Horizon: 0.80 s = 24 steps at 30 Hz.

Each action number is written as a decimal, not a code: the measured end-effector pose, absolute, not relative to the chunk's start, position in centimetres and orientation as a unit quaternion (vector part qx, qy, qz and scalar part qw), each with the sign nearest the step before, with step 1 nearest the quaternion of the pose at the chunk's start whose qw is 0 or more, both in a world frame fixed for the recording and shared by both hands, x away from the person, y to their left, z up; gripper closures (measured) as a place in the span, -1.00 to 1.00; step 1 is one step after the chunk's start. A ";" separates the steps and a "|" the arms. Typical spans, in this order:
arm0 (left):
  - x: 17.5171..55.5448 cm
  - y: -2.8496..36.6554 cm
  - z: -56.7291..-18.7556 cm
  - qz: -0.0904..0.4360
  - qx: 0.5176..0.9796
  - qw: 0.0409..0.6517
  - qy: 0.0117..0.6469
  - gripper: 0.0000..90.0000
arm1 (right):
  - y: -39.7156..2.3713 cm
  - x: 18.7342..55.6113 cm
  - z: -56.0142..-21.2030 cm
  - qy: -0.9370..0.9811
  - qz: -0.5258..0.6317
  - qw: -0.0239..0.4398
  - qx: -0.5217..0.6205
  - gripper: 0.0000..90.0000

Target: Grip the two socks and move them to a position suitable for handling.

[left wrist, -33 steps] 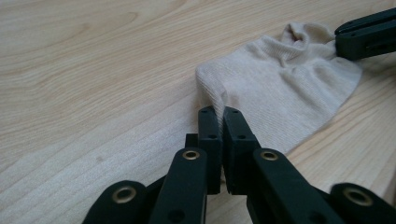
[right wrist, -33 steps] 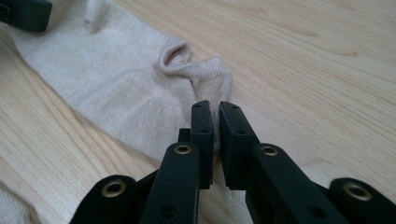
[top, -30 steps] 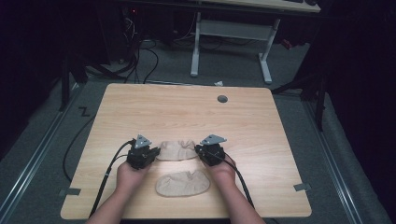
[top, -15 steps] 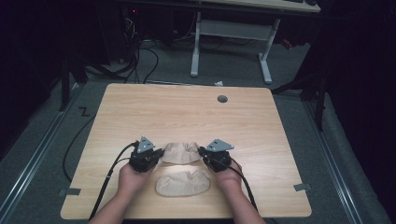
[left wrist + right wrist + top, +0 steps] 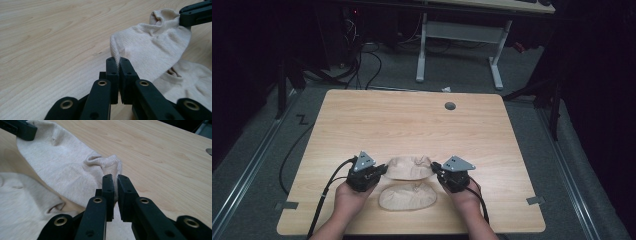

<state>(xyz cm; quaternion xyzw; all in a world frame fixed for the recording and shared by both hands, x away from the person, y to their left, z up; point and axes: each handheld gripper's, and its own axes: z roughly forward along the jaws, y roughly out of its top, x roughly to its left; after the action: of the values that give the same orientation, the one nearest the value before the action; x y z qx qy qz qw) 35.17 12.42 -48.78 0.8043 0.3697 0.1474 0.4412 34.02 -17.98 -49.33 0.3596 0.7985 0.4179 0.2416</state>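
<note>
Both hands have drawn back toward the person, bringing the upper sock (image 5: 410, 168) nearer the lower sock (image 5: 407, 196).

High view: the upper sock hangs stretched crosswise between the left gripper (image 5: 382, 171) and right gripper (image 5: 435, 170), just beyond the lower sock on the table (image 5: 412, 120).

Left gripper view: jaws pinched shut on one sock end.

Right gripper view: jaws clamp the other end.

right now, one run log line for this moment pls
left gripper: shut on upper sock | right gripper: shut on upper sock | lower sock: flat on table
</note>
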 end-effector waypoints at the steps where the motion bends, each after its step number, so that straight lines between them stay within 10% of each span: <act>1: 34.7 12.4 -48.6 0.147 0.806 0.441 0.367 0.93 | -18.0 33.8 -49.3 0.799 0.419 0.241 0.358 0.88; 24: 29.0 13.1 -49.5 0.110 0.845 0.399 0.338 0.93 | -17.6 28.2 -50.2 0.833 0.408 0.208 0.311 0.88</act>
<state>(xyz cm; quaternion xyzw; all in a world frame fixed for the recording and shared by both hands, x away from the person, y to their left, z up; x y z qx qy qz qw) 29.05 13.07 -49.50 0.8451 0.3378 0.1101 0.3994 28.22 -17.62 -50.15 0.3114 0.8329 0.4075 0.2080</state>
